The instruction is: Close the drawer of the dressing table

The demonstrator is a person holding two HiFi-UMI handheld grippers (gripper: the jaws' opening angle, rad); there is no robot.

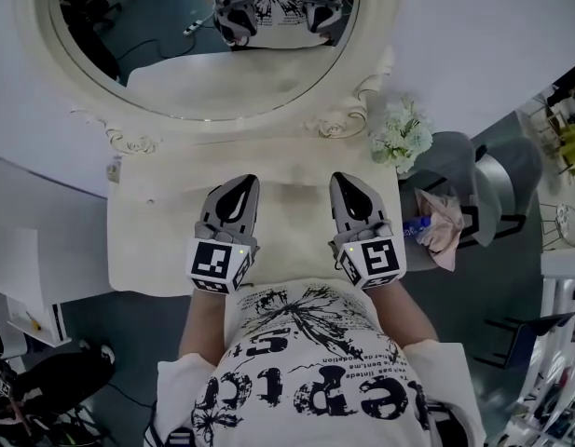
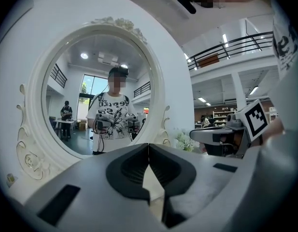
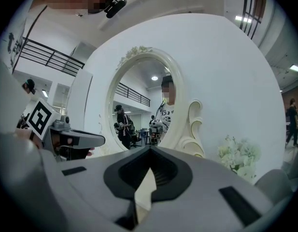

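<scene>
The cream dressing table (image 1: 152,240) stands below me, its oval mirror (image 1: 175,54) at the back. No drawer front shows in any view; the table's near edge is hidden behind my torso and the grippers. My left gripper (image 1: 244,184) hovers over the middle of the tabletop, shut with nothing in it. Beside it my right gripper (image 1: 344,181) is shut and empty too. Both point level at the mirror. In the left gripper view the left gripper (image 2: 149,147) faces the mirror (image 2: 98,88), jaw tips together. In the right gripper view the right gripper (image 3: 150,150) is likewise pressed together.
White flowers (image 1: 402,136) sit at the table's back right corner. A grey chair (image 1: 487,180) with a pink cloth (image 1: 444,233) stands close on the right. A white wall panel (image 1: 26,203) lies to the left, and dark floor with cables beyond.
</scene>
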